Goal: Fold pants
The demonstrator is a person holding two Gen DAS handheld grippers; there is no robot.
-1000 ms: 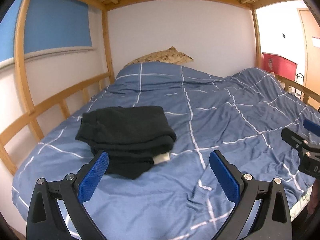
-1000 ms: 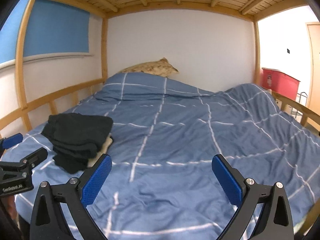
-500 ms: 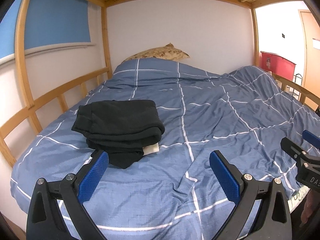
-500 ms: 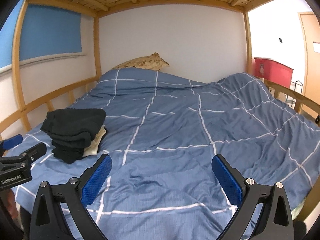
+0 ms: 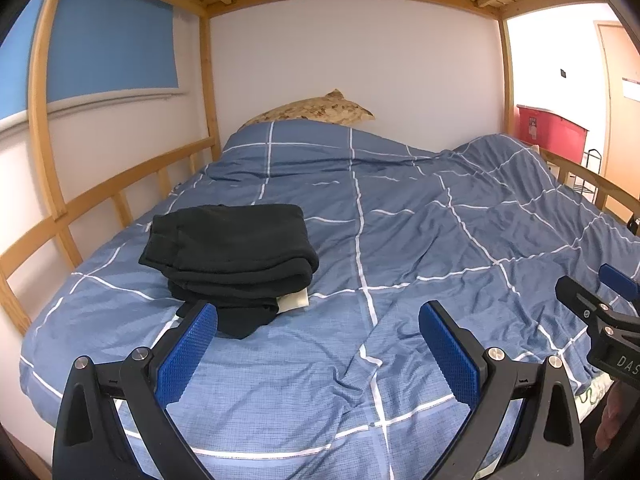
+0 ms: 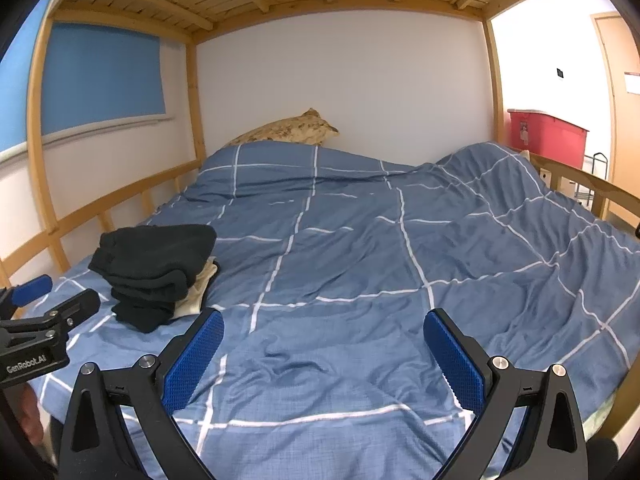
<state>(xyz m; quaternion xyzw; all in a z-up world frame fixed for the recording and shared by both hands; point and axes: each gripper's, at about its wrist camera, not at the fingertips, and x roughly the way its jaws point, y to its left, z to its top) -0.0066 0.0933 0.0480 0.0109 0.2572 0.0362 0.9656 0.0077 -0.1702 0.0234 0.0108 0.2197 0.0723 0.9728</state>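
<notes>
Black pants (image 5: pixel 232 252) lie folded in a stack on the blue checked duvet (image 5: pixel 400 240), at the bed's near left. A cream garment (image 5: pixel 294 301) sticks out under the stack. The stack also shows in the right wrist view (image 6: pixel 154 268). My left gripper (image 5: pixel 318 344) is open and empty, held back from the bed's foot, just short of the stack. My right gripper (image 6: pixel 323 350) is open and empty over the foot of the bed, to the right of the stack. Each gripper shows at the edge of the other's view.
A wooden side rail (image 5: pixel 100 200) runs along the left wall. A patterned pillow (image 5: pixel 316 110) lies at the head. The duvet is bunched at the right (image 6: pixel 500 172) by a wooden rail (image 6: pixel 592 188). A red bin (image 6: pixel 548 136) stands beyond. Slats of an upper bunk are overhead.
Both grippers have drawn back from the bed, so more of the duvet's foot edge shows. The pants stack has not moved. Both grippers stay open.
</notes>
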